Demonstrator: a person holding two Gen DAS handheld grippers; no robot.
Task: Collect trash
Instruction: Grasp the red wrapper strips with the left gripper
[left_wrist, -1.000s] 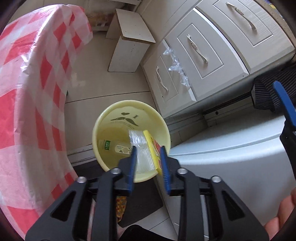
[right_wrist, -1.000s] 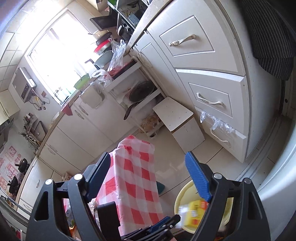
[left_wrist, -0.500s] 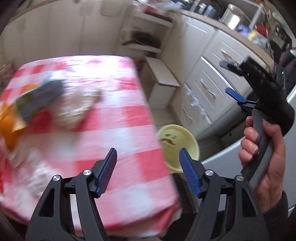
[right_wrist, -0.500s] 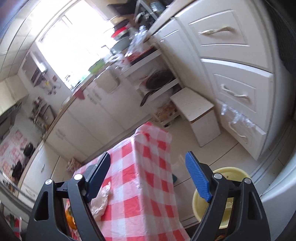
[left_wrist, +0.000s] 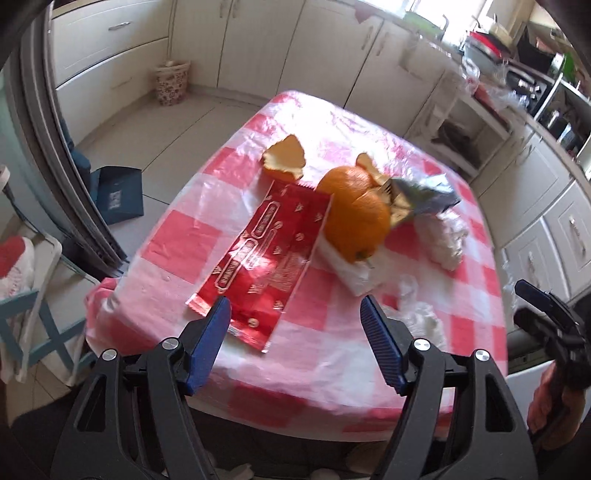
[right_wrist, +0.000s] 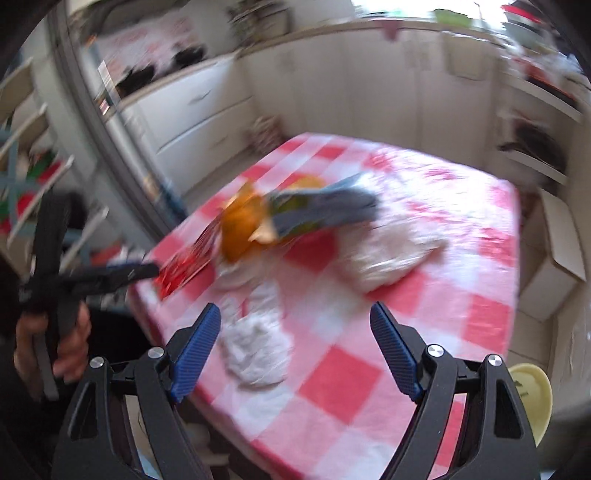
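**Both tools empty above a tabletop that is far from cleared**

The left gripper (left_wrist: 295, 325) hangs over the near edge of the tabletop (left_wrist: 476, 325), which is covered in a red-and-white checked plastic cloth. Its jaws stand wide apart with nothing between them, having just been opening. The right gripper (right_wrist: 295, 332) is also spread wide and empty, aimed at the same surface from the other side.

A good deal of trash remains. A flat, shiny red foil wrapper (left_wrist: 269, 254) lies just ahead of the left jaws. Beyond it sit a large piece of orange peel (left_wrist: 354, 218) and a smaller torn piece of peel (left_wrist: 284, 157). A crumpled grey-blue and yellow snack bag (left_wrist: 421, 195) rests against the big peel, with crumpled white tissues (left_wrist: 443, 236) beside it, and another white wad (right_wrist: 258, 347) lies under the right jaws.

The pale yellow plastic bin (right_wrist: 528, 391) stands on the floor past the table's corner; its contents cannot be seen. By my reading, most of the collecting is still to do, with the red wrapper the likeliest next pick.
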